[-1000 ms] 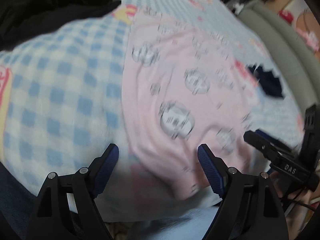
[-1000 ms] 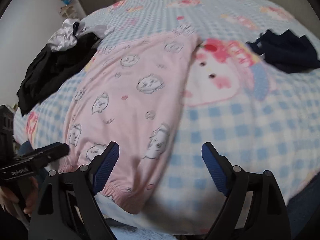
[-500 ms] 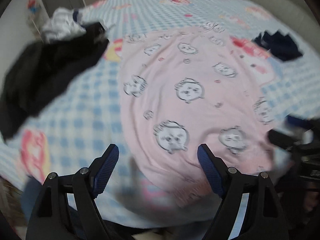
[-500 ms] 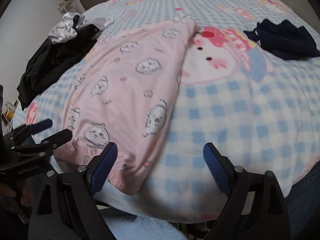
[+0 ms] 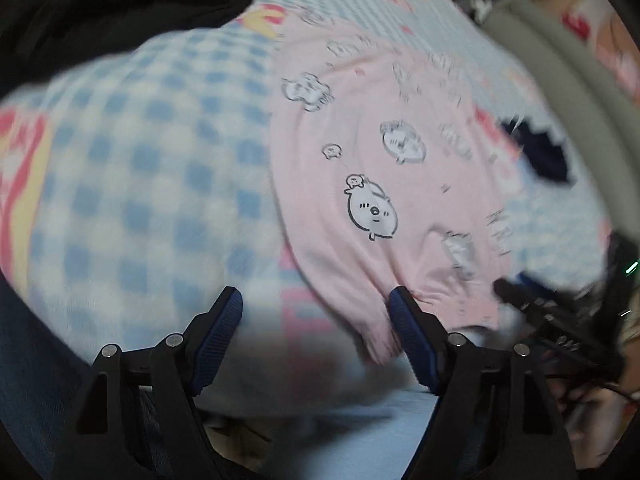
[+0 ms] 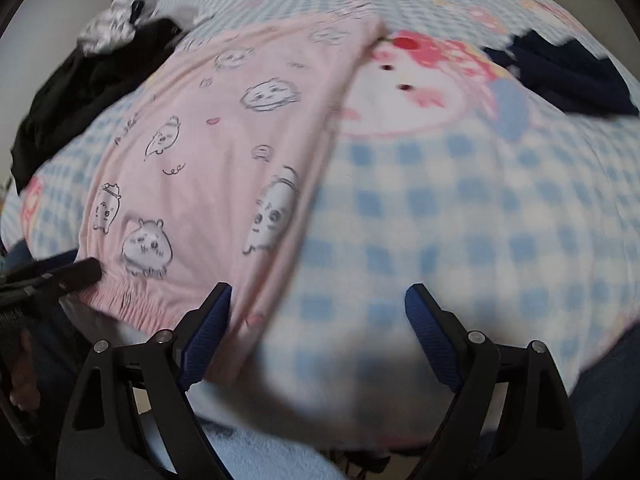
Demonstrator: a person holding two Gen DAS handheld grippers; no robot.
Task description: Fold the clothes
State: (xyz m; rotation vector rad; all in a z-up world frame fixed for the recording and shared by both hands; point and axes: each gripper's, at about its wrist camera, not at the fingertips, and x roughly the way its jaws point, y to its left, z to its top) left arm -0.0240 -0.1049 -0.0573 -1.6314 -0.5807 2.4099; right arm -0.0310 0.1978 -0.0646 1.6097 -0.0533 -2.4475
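Pink pyjama bottoms [image 6: 224, 152] lie long and flat on the checked bedspread [image 6: 460, 220], elastic waistband at the near edge, and we hover with our left gripper [image 5: 316, 308] and right gripper [image 6: 318, 304] both spread wide and empty at that band's two corners. We judge a fold is being lined up, which calls for pinching both corners evenly. We count one pink garment, one black pile [image 6: 80, 92], one navy piece [image 6: 568, 76].
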